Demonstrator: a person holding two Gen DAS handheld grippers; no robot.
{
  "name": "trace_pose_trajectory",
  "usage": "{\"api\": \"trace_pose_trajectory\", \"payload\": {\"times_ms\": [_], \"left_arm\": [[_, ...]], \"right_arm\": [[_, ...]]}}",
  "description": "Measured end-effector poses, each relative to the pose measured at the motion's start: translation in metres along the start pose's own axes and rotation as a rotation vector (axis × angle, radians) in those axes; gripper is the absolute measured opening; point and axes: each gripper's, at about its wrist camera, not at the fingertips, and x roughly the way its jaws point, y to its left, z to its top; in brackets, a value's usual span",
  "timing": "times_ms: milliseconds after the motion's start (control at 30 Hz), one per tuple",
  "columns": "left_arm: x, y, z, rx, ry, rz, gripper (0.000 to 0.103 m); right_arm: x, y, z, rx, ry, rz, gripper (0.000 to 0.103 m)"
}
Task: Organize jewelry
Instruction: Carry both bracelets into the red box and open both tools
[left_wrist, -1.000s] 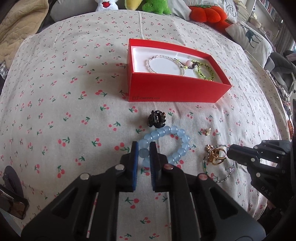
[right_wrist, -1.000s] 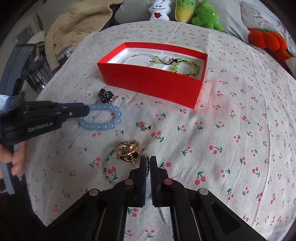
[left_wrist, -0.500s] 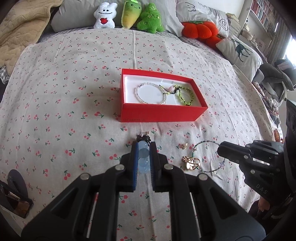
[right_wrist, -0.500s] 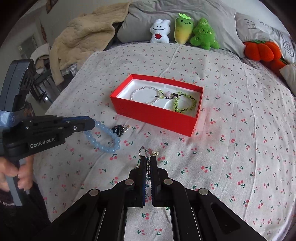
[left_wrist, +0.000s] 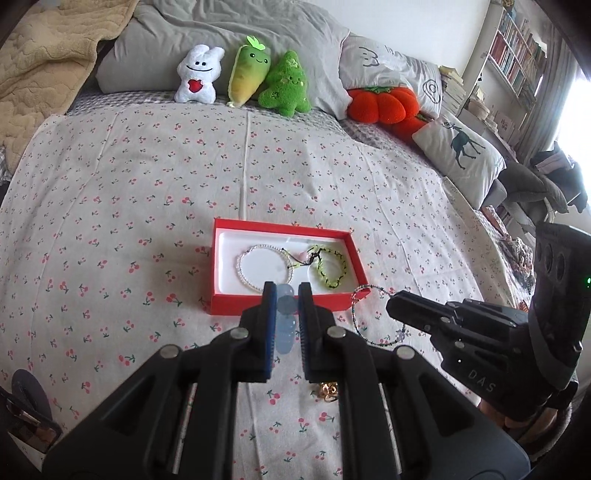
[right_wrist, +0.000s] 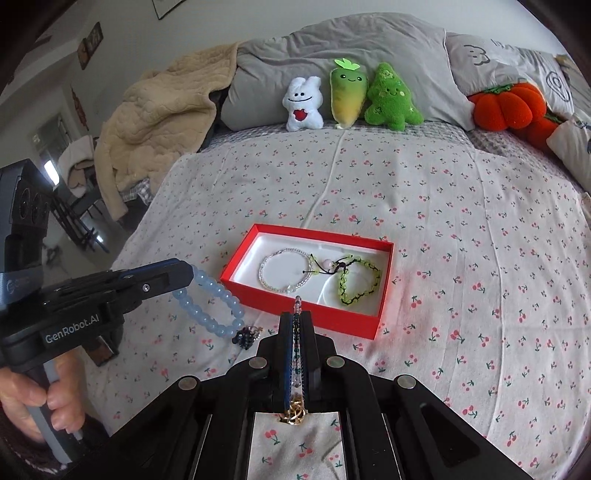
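At the far left of the right wrist view, a hand (right_wrist: 44, 402) grips the handle of the left claw (right_wrist: 186, 275), which pinches the pale blue bead bracelet (right_wrist: 218, 306) by one side so that the loop hangs free, clear of the bed (right_wrist: 480, 221). That hold looks chosen for carrying: a grip on a few beads leaves the rest to drop into place when the jaws part. In the left wrist view the same bracelet (left_wrist: 286, 321) shows between the narrowly set pads at lower centre. Just below the loop, a small dark hair clip (right_wrist: 244, 336) lies on the cherry-print sheet, untouched.

At centre, the red box (right_wrist: 306, 314) sits open on the bed, its white lining already holding a clear bead bracelet (right_wrist: 284, 271) on the left and a green bead bracelet (right_wrist: 360, 282) on the right, joined by dark cord. The free room is mostly the lining inside and around the clear loop; the near red wall has to be cleared first.

At lower centre, the right claw (right_wrist: 297, 325) is closed tight on a thin beaded chain (right_wrist: 296, 332) that runs along the jaws, with a gold ornament (right_wrist: 293, 413) at the back of them. In the left wrist view this chain (left_wrist: 360, 317) dangles as a loop just beside the box's near right corner, which it could catch on. A gold piece (left_wrist: 328, 389) shows low down there; whether it lies on the sheet I cannot tell.

To the right, the sheet is bare and open.
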Motion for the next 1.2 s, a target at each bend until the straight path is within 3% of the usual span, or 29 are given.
{"api": "trace_pose_trajectory", "payload": {"times_ms": [433, 767, 1000, 1200], "left_arm": [[0.044, -0.011, 0.026, -0.060, -0.042, -0.087, 0.013], [0.084, 0.021, 0.024, -0.116, -0.005, 0.003, 0.013], [0.097, 0.041, 0.018, -0.138, 0.042, 0.062, 0.013], [0.105, 0.040, 0.014, -0.116, 0.067, 0.085, 0.013]], "right_arm": [[0.022, -0.041, 0.032, 0.135, -0.039, -0.011, 0.003], [0.039, -0.052, 0.042, 0.175, -0.036, 0.005, 0.003], [0.056, -0.031, 0.049, 0.159, -0.015, 0.085, 0.003], [0.085, -0.038, 0.040, 0.174, 0.056, 0.023, 0.004]]}}
